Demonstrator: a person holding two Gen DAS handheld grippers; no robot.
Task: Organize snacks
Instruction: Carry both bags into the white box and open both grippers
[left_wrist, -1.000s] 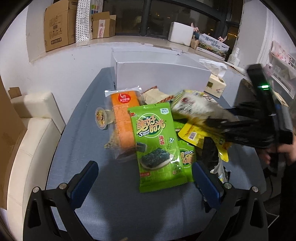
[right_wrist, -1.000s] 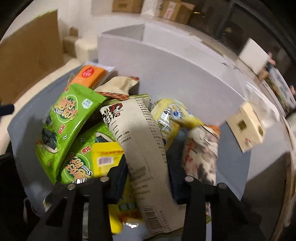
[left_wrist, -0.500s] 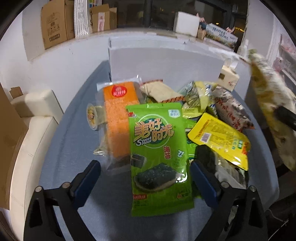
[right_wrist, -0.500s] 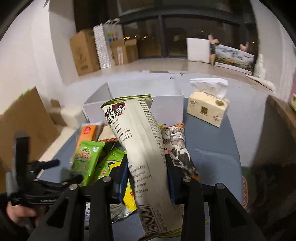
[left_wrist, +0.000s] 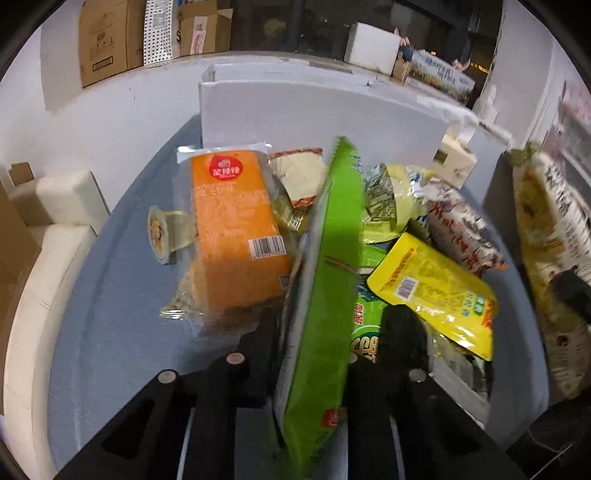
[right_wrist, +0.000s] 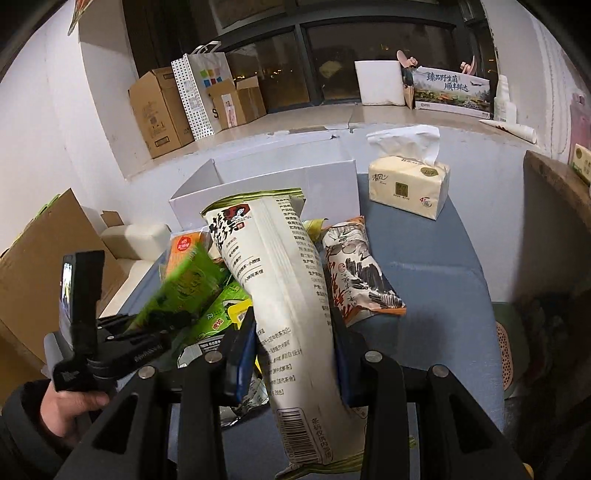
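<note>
My left gripper (left_wrist: 325, 332) is shut on a green seaweed snack bag (left_wrist: 325, 280), tilted on edge above the pile; the bag also shows in the right wrist view (right_wrist: 181, 288). My right gripper (right_wrist: 291, 339) is shut on a long cream snack bag (right_wrist: 284, 295), held up over the table; it shows at the right edge of the left wrist view (left_wrist: 550, 236). On the blue table (left_wrist: 122, 302) lie an orange packet (left_wrist: 232, 229), a yellow pouch (left_wrist: 436, 291), a white patterned bag (right_wrist: 354, 273) and more green bags. An open white box (left_wrist: 317, 114) stands behind the pile.
A tissue pack (right_wrist: 408, 184) sits on the table to the right of the white box. A small round jelly cup (left_wrist: 162, 232) lies left of the orange packet. Cardboard boxes (right_wrist: 159, 110) line the window ledge. A cream sofa (left_wrist: 44, 229) is to the left.
My left gripper closed on the green seaweed bag and lifted it on edge off the pile. My right gripper raised the cream bag higher and back from the pile.
</note>
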